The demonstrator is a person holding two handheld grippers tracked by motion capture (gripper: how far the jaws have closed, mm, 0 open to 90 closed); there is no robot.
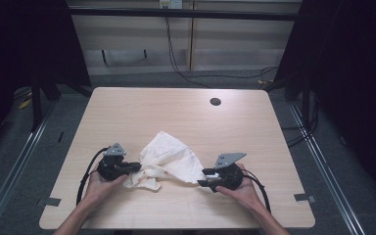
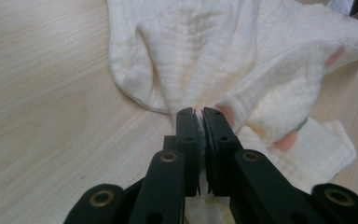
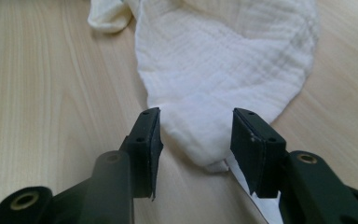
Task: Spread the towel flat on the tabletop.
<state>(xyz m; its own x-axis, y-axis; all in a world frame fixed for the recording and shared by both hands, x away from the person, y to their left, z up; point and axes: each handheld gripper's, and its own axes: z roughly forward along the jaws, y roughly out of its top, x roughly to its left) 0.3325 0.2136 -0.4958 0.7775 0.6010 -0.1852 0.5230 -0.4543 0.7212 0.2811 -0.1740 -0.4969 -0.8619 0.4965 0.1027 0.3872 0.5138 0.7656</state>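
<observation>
Nearest the high camera we see two forearms entering from the near edge of the table (image 1: 127, 105). Our left gripper (image 1: 136, 167) lies at the near left and is clamped on the left edge of the cloth (image 1: 169, 159). Our right gripper (image 1: 206, 177) lies at the near right, with the right corner of the cloth at its tips. Between the two, the crumpled white cloth rests on the wood, near the table's middle.

Left gripper view: the left gripper (image 2: 202, 116) has its jaws pressed together on a pinched fold of the cloth (image 2: 205, 51), which spreads away beyond them and shows faint pink marks.

Right gripper view: the right gripper (image 3: 196, 128) has its jaws partly apart. A rounded corner of the cloth (image 3: 223, 60) lies between them on the table (image 3: 51, 93), and neither pad presses on it.
</observation>
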